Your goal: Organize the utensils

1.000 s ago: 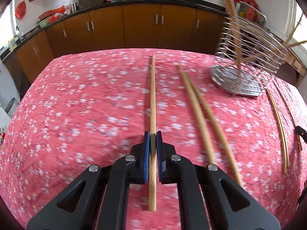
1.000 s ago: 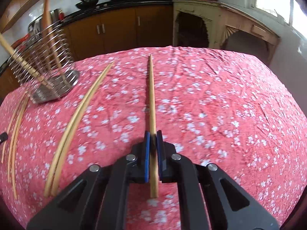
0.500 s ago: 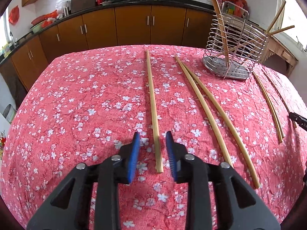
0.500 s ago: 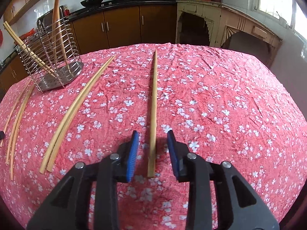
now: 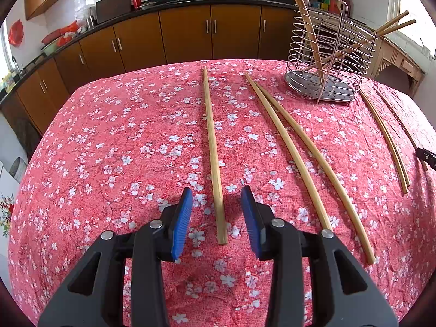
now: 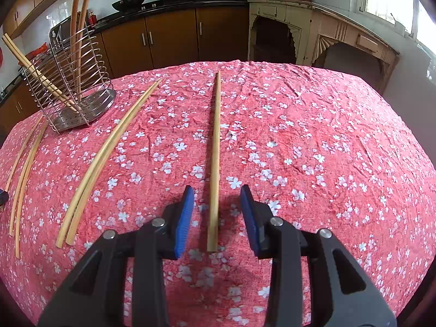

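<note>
A long wooden chopstick (image 5: 212, 147) lies on the red flowered tablecloth (image 5: 109, 150), its near end between the open jaws of my left gripper (image 5: 217, 193), untouched. Another single chopstick (image 6: 215, 158) lies the same way between the open jaws of my right gripper (image 6: 217, 192). A pair of chopsticks (image 5: 305, 160) lies to the right of the left one; the same pair (image 6: 109, 152) shows in the right wrist view. A wire utensil holder (image 5: 327, 60) with several chopsticks stands at the back; it also shows in the right wrist view (image 6: 68, 81).
Another thin pair of chopsticks (image 5: 387, 139) lies beyond the holder, near the cloth's right side, and shows at the left in the right wrist view (image 6: 21, 174). Brown kitchen cabinets (image 5: 190, 35) run behind the table. A cream side table (image 6: 327, 35) stands at the right.
Both grippers were shut on their chopsticks a second ago. Both have opened, let the chopsticks lie on the cloth, and drawn back a little.
</note>
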Demonstrator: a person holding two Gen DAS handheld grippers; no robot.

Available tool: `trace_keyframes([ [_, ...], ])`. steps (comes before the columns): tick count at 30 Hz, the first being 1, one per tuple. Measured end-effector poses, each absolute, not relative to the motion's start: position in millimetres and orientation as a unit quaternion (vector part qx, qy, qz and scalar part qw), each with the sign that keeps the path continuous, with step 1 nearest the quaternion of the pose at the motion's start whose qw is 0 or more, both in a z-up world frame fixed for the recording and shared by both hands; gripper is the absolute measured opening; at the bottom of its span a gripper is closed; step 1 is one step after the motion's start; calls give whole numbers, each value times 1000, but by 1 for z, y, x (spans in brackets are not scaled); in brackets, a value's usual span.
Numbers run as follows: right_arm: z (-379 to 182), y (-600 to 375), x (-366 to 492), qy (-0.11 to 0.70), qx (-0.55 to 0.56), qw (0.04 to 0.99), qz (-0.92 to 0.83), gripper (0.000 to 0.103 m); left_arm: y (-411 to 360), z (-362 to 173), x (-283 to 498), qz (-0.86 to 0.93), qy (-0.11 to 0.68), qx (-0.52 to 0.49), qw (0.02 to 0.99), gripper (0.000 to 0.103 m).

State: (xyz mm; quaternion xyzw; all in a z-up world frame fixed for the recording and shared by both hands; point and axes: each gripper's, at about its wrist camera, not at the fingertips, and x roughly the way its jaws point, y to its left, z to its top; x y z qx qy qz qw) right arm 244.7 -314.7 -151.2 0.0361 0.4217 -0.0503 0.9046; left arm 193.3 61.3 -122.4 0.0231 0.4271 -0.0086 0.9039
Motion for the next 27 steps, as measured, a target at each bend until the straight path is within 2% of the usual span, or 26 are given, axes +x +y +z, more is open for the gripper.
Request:
trace_keyframes([
  [8, -151, -310, 233, 422, 37, 904, -47, 35, 57, -123, 188, -12, 427, 26, 904, 41],
  [13, -151, -309, 224, 422, 37, 905, -45, 29, 59, -124, 182, -17, 426, 14, 904, 40],
  [19, -150, -309, 223, 421, 37, 905, -46, 24, 59, -123, 180, -13, 427, 20, 904, 32],
  [20, -150, -309, 222, 421, 37, 905, -47, 22, 57, -124, 179, -13, 426, 23, 904, 29],
  [22, -150, -310, 222, 421, 39, 905, -47, 9, 57, -124, 177, -13, 426, 27, 904, 21],
  [24, -150, -311, 219, 420, 44, 905, -47, 8, 55, -124, 173, -13, 426, 32, 904, 10],
  [27, -149, -313, 217, 418, 51, 906, -49, 8, 56, -124, 170, -13, 426, 33, 904, 8],
])
